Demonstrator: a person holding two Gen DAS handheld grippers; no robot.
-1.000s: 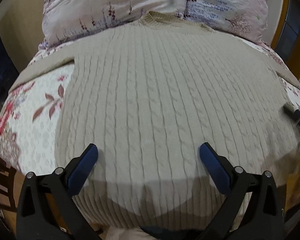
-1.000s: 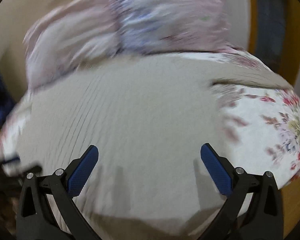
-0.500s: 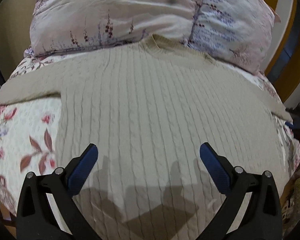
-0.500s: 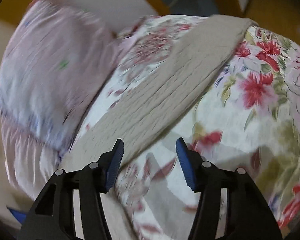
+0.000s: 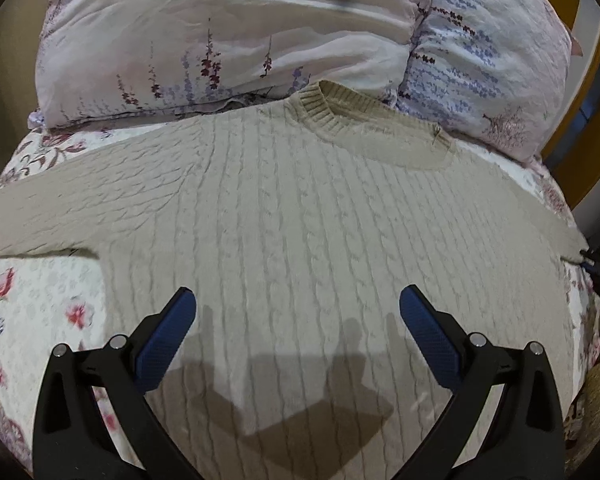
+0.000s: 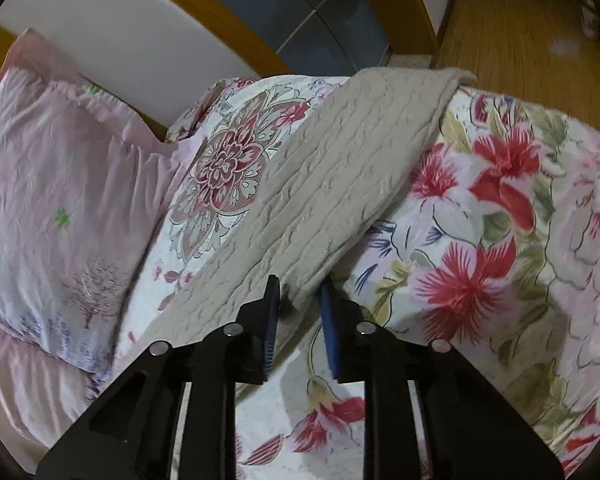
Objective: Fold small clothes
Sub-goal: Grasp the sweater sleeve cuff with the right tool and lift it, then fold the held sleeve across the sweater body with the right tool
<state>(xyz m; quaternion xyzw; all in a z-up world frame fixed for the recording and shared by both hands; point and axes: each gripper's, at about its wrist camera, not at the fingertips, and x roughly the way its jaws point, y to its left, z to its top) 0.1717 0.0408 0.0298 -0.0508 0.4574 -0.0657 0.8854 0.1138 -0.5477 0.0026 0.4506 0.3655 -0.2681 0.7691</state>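
Note:
A beige cable-knit sweater [image 5: 300, 232] lies flat on the bed, collar [image 5: 324, 108] toward the pillows, sleeves spread to both sides. My left gripper [image 5: 298, 304] is open and empty, hovering over the sweater's body. My right gripper [image 6: 299, 294] has its jaws narrowed around the lower edge of the right sleeve [image 6: 340, 176], which runs up and away to its cuff [image 6: 440, 80] near the bed's edge. The sleeve edge sits between the pads [image 6: 272, 312]. The right gripper also shows at the far right in the left wrist view [image 5: 598, 260].
Two pale floral pillows [image 5: 240, 36] lie just behind the collar. The floral bedspread [image 6: 500, 240] covers the bed. A wooden headboard [image 6: 204, 20] curves behind the pillow, and wooden floor [image 6: 520, 20] lies beyond the bed's right edge.
My left gripper moved forward toward the collar, still open. My right gripper swung to the right sleeve and its jaws closed in from wide open onto the sleeve's edge.

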